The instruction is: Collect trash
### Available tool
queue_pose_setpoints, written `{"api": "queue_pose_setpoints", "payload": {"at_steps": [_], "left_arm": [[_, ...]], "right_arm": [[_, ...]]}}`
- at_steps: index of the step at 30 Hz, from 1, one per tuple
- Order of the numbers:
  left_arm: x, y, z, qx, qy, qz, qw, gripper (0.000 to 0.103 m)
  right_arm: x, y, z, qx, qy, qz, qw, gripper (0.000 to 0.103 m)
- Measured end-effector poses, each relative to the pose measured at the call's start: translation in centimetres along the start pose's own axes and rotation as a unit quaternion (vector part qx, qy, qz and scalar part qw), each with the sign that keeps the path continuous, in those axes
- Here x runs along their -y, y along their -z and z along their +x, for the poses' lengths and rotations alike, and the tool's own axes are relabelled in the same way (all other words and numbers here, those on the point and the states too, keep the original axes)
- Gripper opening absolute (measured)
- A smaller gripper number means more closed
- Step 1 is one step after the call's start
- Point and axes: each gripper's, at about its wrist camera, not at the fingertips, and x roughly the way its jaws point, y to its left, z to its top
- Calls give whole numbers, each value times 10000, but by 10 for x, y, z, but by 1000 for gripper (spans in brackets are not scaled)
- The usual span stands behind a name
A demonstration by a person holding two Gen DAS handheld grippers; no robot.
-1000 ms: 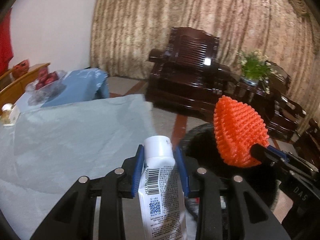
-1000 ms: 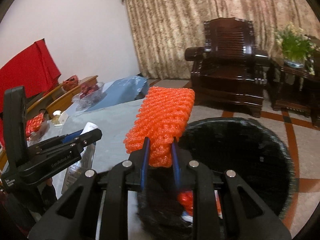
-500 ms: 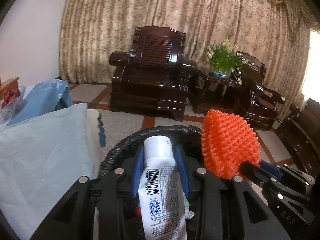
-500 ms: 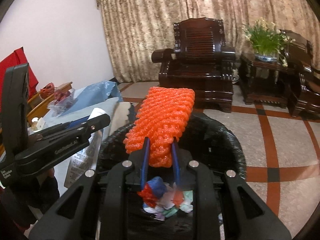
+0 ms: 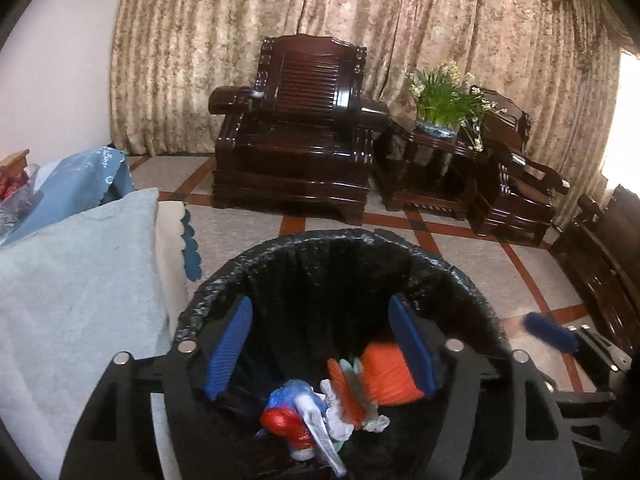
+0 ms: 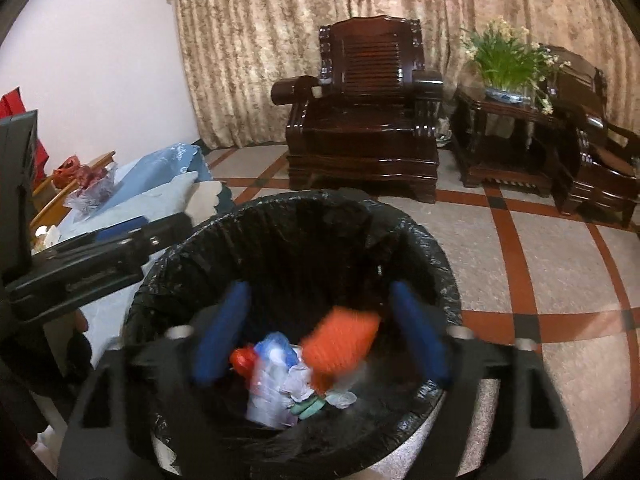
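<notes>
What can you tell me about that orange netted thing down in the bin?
The orange foam net looks like a soft, ribbed mesh sleeve, the kind used to cushion fruit. It is blurred in the right wrist view. It sits tilted inside the black-lined bin, on top of other litter, beside a white tube and crumpled wrappers. In the left wrist view it lies toward the bin's right side. Neither gripper touches it.
</notes>
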Motion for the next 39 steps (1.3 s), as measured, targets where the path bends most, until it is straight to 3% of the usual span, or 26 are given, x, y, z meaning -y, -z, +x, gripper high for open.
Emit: {"api": "queue_pose_setpoints", "payload": {"at_steps": [4,11,18,39], "left_arm": [[-9,0,-9,50,-112,-31,9999,79],[-28,1,-33,123,-380,-48,9992,86],[-37,8,-65,267,-394,-70,9988,96],[-40,16,-155,628,-748,-5,9952,97]], "right_arm": [[-2,0,-4,-5,-59,82,9999,96],[-11,-4,-17,10,-317,120,9994,98],[-28,-14,-38,122,-617,52,9980,98],[-75,-37,-114,477,-1054,-363,9926,98]]}}
